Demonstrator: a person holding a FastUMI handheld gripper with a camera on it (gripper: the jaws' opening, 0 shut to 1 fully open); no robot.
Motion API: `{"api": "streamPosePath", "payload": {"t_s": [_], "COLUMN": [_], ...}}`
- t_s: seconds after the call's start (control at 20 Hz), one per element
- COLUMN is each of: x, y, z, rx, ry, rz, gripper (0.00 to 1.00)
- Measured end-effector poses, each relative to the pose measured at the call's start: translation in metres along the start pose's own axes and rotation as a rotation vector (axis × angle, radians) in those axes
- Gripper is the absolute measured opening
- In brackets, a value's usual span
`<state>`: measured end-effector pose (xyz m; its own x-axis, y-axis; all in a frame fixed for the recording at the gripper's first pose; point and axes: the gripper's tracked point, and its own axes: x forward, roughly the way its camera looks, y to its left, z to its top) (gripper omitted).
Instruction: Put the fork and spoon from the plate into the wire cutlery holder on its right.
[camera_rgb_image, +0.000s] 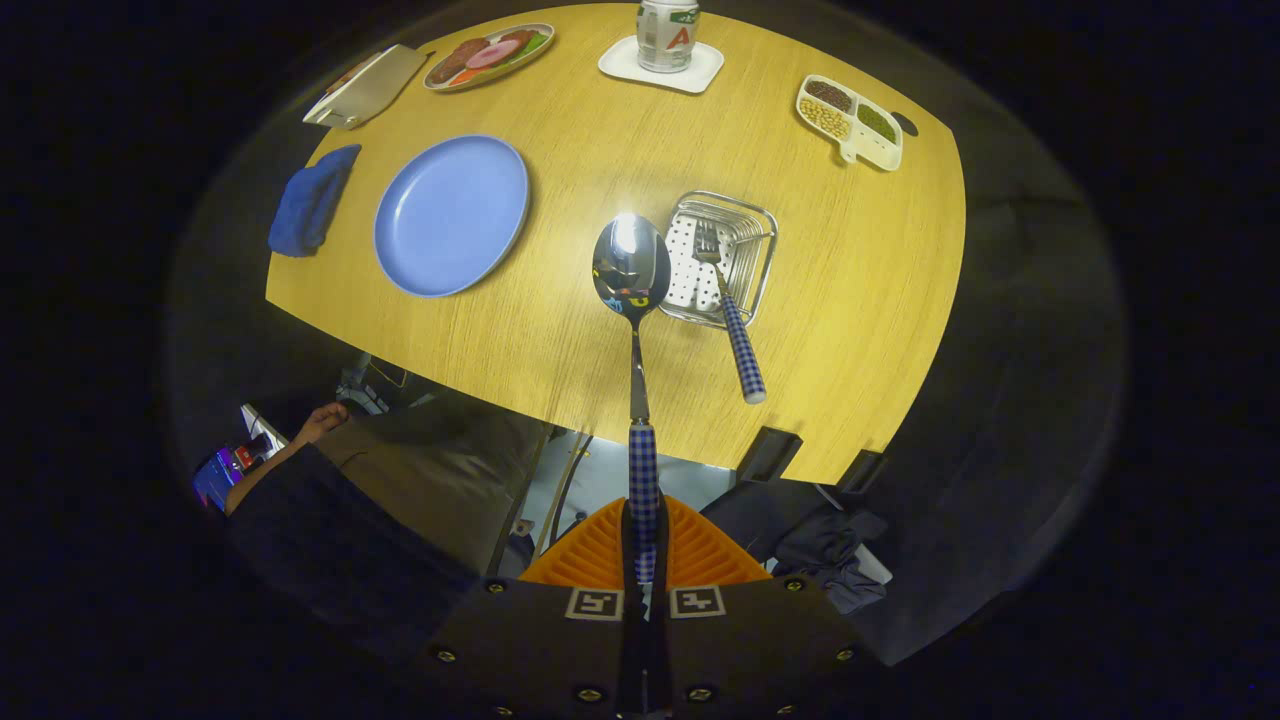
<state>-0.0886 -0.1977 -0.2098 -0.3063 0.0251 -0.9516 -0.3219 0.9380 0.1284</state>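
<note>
Metal is what we are dealing with: the spoon (632, 275) is stiff, light and polished, so it will not bend, but its bare neck would slide between the pads. We have it by the checked handle, where the patterned sleeve gives more bite, and the gripper (644, 545) is clamped on that handle with both orange fingers (590, 560) pressed against it. The bowl sticks out far ahead of the fingers, high over the table (880, 300), just beside the left rim of the wire holder (757, 255). Held at the tail end like this, we judge the long lever could let the spoon swing or twist if we move sharply.

The fork (728, 310) already leans in the holder, tines down, handle poking out over the near rim. The blue plate (452, 215) to the left lies bare. Our guess is that the spoon needs to go bowl first beside the fork.
</note>
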Motion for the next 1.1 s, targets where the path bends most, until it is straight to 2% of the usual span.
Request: {"api": "streamPosePath", "payload": {"t_s": [0.3, 0.65, 1.1], "x": [0.012, 0.03, 0.047], "y": [-0.011, -0.016, -0.02], "z": [0.005, 0.03, 0.057], "rx": [0.073, 0.123, 0.14], "ry": [0.064, 0.143, 0.279], "rz": [0.073, 0.097, 0.074], "gripper": [0.03, 0.03, 0.03]}}
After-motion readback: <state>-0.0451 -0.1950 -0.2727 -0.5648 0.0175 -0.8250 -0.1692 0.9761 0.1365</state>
